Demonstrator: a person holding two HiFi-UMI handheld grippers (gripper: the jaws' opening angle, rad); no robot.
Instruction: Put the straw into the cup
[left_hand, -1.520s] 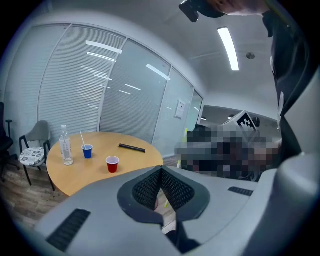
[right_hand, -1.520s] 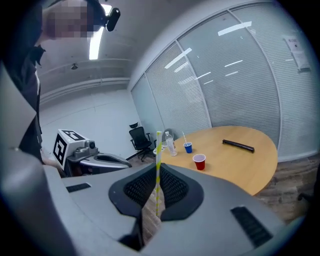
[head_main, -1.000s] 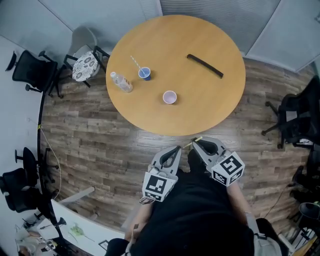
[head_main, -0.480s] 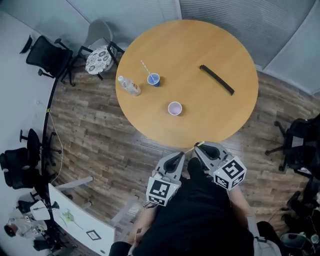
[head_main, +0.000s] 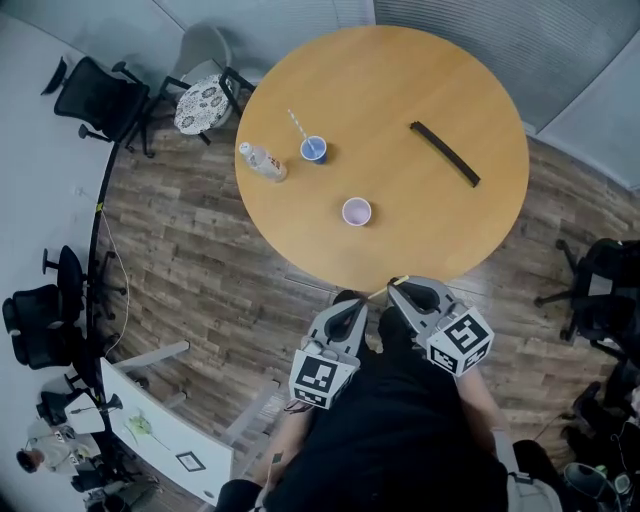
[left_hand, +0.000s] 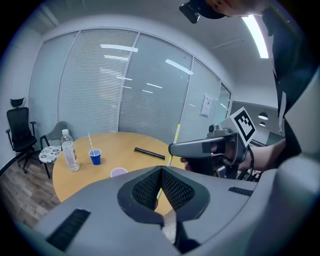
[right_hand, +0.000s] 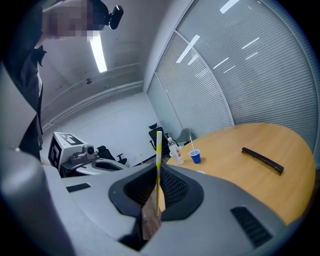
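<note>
A yellow-and-white striped straw (right_hand: 158, 165) stands upright between the jaws of my right gripper (right_hand: 157, 172), which is shut on it. In the head view, the right gripper (head_main: 398, 289) and the left gripper (head_main: 353, 305) hang side by side just short of the near edge of the round wooden table (head_main: 420, 90). The left gripper (left_hand: 161, 172) is shut with nothing in it. An empty lilac cup (head_main: 356, 211) stands on the table's near side. A blue cup (head_main: 314, 149) further left holds its own straw.
A clear water bottle (head_main: 262, 161) stands left of the blue cup, and a black strip (head_main: 445, 152) lies on the table's right side. Office chairs (head_main: 95, 98) stand along the left and right (head_main: 600, 290). The floor is wood plank.
The head view has shifted, so the table sits slightly further right and higher in the picture. Both grippers stay close to the body at the table's near edge, with the straw still held.
</note>
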